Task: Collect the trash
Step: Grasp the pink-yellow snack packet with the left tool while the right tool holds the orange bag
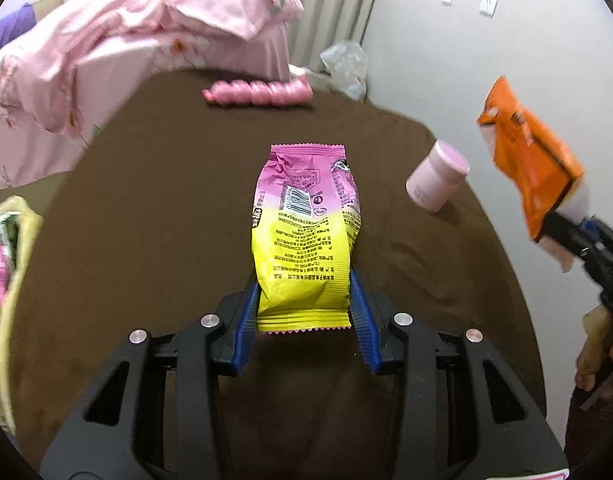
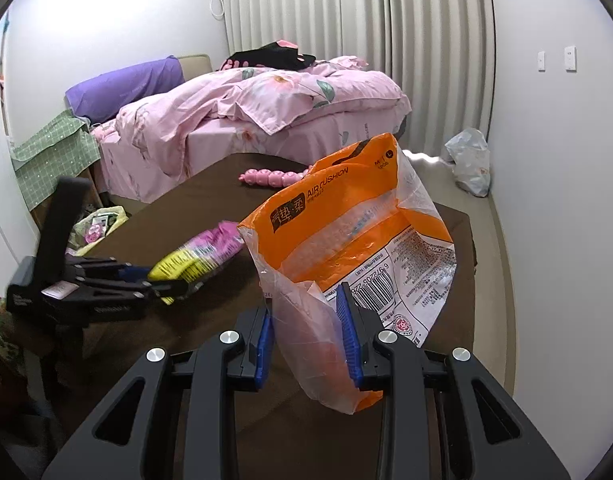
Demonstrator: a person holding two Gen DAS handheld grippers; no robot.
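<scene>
A pink and yellow snack packet (image 1: 304, 220) lies lengthwise on the brown table (image 1: 146, 220). My left gripper (image 1: 303, 280) has its blue pads pressed against both sides of the packet's near end; the right wrist view shows this gripper (image 2: 174, 280) with the packet (image 2: 202, 252) sticking out of it. An orange and clear plastic bag (image 2: 358, 232) hangs in the air with my right gripper (image 2: 305, 298) shut on its lower clear part. In the left wrist view the same bag (image 1: 530, 164) is held up at the right by the right gripper (image 1: 562, 220).
A pink bottle (image 1: 436, 180) leans at the table's right side and a pink bumpy toy (image 1: 258, 92) lies at the far edge. A yellow bag of wrappers (image 1: 10, 280) sits left of the table. A bed with pink bedding (image 2: 266, 108) stands behind, and a crumpled clear bag (image 2: 468, 162) lies on the floor.
</scene>
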